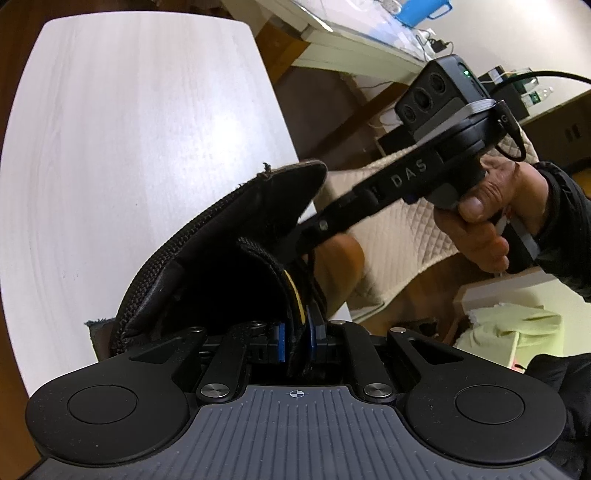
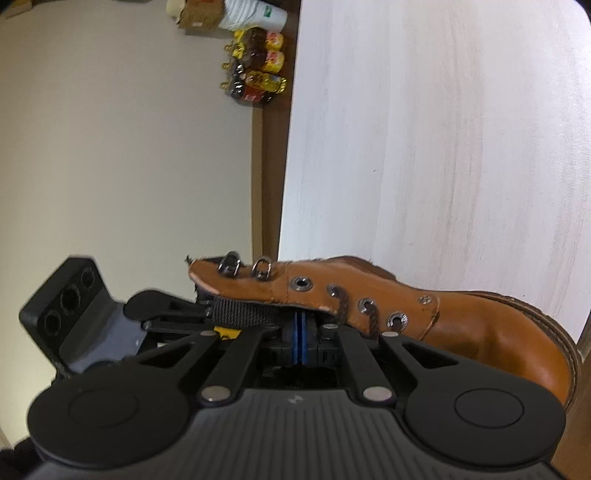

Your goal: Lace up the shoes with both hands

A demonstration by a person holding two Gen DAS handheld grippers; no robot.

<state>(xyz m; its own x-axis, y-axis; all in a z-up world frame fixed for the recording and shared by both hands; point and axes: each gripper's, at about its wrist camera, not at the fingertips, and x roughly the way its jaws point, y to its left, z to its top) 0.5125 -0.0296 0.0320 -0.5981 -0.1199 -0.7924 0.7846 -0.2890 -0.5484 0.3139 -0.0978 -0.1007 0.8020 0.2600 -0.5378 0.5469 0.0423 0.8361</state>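
Note:
A tan leather boot (image 2: 480,332) lies on the pale table (image 2: 443,129), with metal hooks (image 2: 229,263) and eyelets along its flap. A dark lace (image 2: 373,320) threads the lower eyelets. My left gripper (image 1: 297,341) is shut on the black webbing strip (image 1: 271,266) at the boot's opening, beside the black tongue (image 1: 229,236). A hand (image 1: 491,221) holds my right gripper (image 1: 299,240), which reaches into the opening from the right. Its blue pads (image 2: 295,334) are pressed together just under the eyelet flap. A dark strand runs down from its tips.
Several drink bottles (image 2: 258,70) and a paper cup (image 2: 271,14) stand on the floor past the table's edge. A cream quilted cover (image 1: 406,229), a white desk (image 1: 369,40) and a pale green cloth (image 1: 517,325) lie to the right.

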